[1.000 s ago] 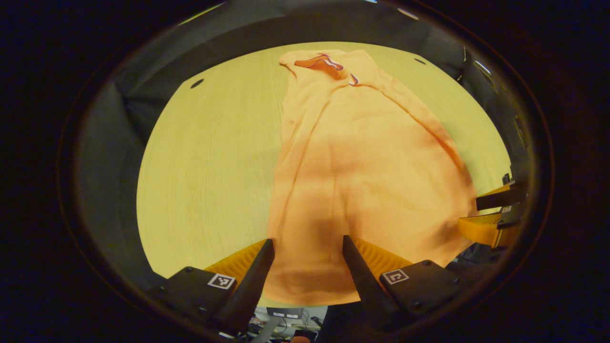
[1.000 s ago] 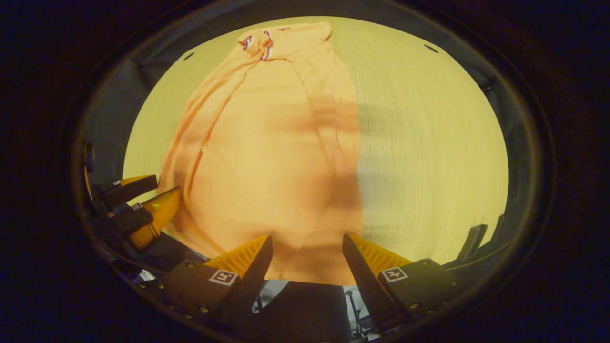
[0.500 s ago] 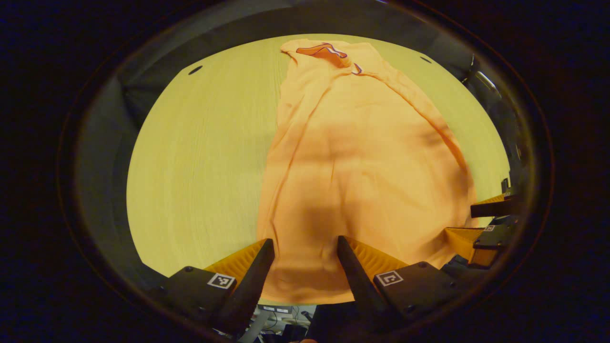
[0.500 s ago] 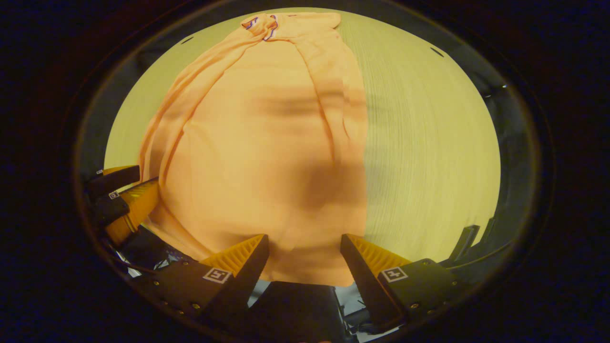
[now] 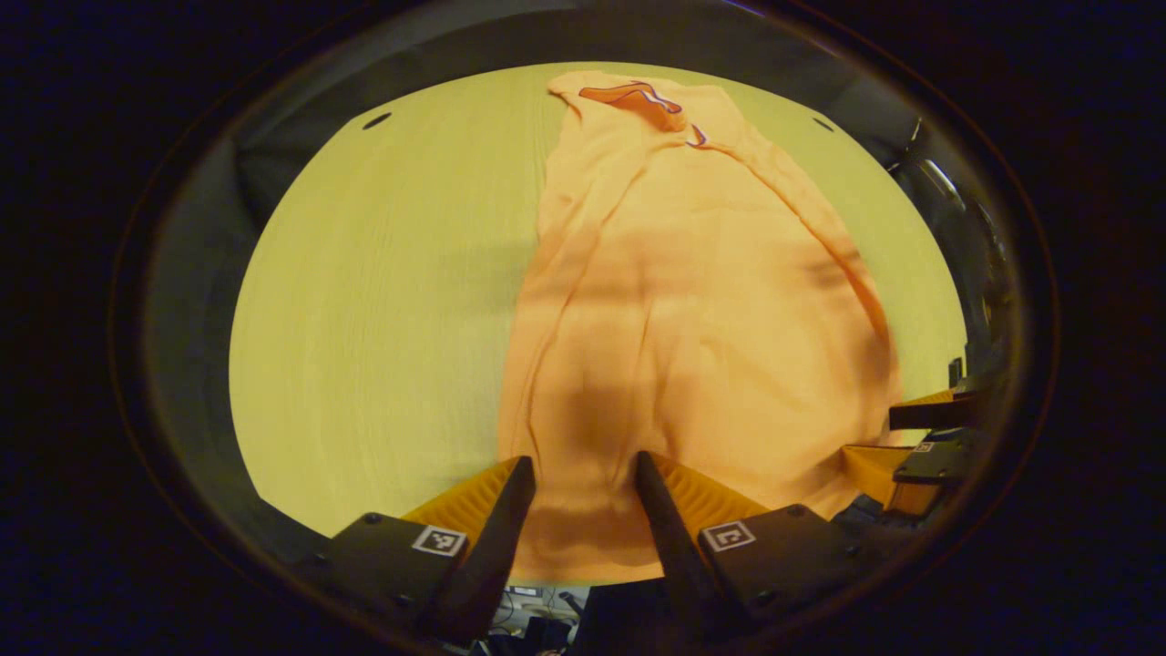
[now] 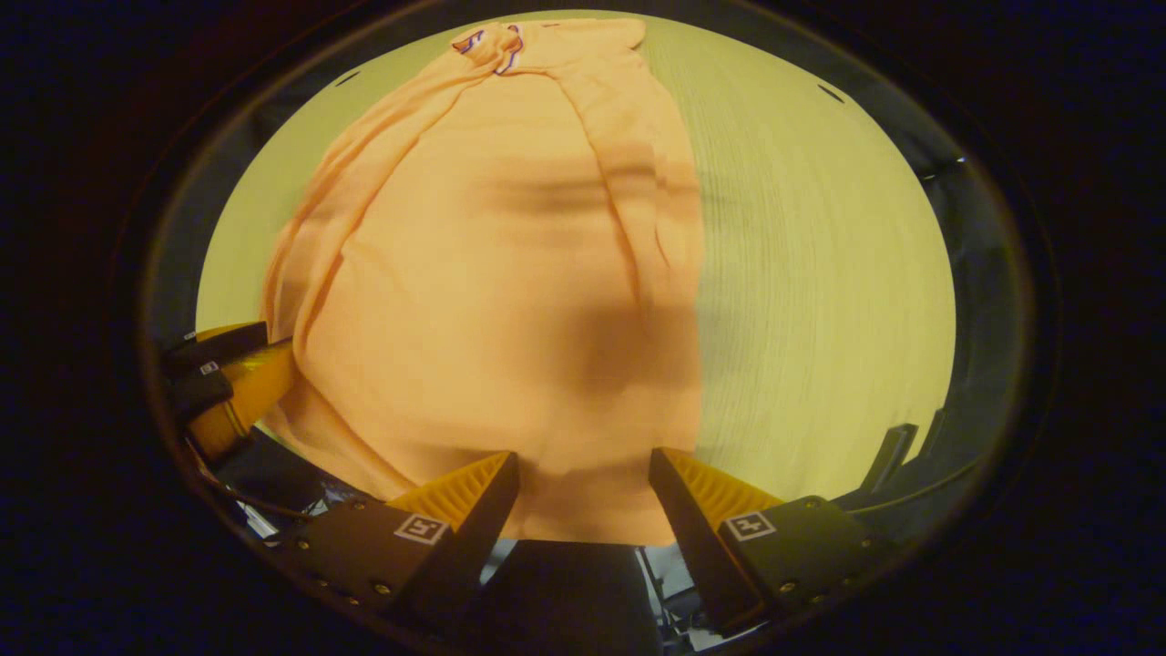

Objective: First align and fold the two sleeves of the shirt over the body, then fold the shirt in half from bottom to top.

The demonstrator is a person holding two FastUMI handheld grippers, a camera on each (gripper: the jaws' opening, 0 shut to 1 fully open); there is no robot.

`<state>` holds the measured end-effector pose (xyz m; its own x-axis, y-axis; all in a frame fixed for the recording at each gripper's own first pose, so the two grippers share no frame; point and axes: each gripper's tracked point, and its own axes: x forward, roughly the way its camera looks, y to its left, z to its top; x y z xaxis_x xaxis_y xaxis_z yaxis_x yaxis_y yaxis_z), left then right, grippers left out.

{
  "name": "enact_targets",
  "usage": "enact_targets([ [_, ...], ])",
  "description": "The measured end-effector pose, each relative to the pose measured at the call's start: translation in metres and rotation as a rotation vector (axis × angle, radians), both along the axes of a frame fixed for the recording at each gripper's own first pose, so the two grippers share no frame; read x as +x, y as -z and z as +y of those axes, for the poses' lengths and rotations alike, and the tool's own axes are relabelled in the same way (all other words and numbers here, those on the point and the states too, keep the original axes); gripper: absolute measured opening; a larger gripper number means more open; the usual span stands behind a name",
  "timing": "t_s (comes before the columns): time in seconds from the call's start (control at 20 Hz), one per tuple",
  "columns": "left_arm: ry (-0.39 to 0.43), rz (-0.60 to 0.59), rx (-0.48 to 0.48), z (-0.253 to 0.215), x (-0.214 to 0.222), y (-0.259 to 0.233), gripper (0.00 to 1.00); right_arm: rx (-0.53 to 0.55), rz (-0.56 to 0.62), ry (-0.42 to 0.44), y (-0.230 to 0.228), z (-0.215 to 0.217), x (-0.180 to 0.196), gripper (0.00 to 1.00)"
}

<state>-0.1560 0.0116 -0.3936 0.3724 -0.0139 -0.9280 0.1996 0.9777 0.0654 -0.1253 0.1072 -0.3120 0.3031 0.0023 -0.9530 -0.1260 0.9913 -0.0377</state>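
Observation:
An orange shirt (image 5: 692, 301) lies flat on the yellow wooden table (image 5: 383, 292), collar (image 5: 638, 96) at the far end and hem toward me. Long folds run down both of its sides. My left gripper (image 5: 580, 469) is open at the hem's left corner, with cloth lying between its fingers. In the right gripper view the shirt (image 6: 492, 273) spreads across the table (image 6: 820, 273), and my right gripper (image 6: 583, 460) stands open over the hem's right corner. The other gripper appears at each view's edge: the right gripper (image 5: 911, 437) and the left gripper (image 6: 228, 383), both at the hem.
Bare tabletop stretches to the left of the shirt in the left gripper view and to its right in the right gripper view. The near table edge runs just below the hem, with dark booth wall around the table.
Both grippers have moved in closer over the hem, so the shirt looms larger. The left gripper's fingers have narrowed slightly. The shirt itself has not shifted.

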Motion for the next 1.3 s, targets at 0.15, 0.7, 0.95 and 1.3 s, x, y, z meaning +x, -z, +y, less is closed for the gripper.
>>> enact_targets([
  [0.15, -0.022, -0.029, -0.035, -0.006, 0.004, -0.002, 0.37, 0.024, -0.023, 0.006, -0.002, 0.007, 0.001, 0.52],
  [0.7, -0.026, 0.002, -0.048, -0.009, 0.006, -0.001, 0.10, 0.074, -0.042, 0.021, -0.003, 0.011, 0.002, 0.01],
  [0.95, -0.031, -0.011, -0.047, -0.009, 0.004, -0.001, 0.06, 0.085, -0.057, 0.018, -0.005, 0.012, 0.002, 0.01],
  [1.3, -0.084, -0.011, -0.089, -0.009, 0.015, -0.026, 0.10, 0.087, -0.154, 0.016, -0.046, 0.010, 0.023, 0.00],
])
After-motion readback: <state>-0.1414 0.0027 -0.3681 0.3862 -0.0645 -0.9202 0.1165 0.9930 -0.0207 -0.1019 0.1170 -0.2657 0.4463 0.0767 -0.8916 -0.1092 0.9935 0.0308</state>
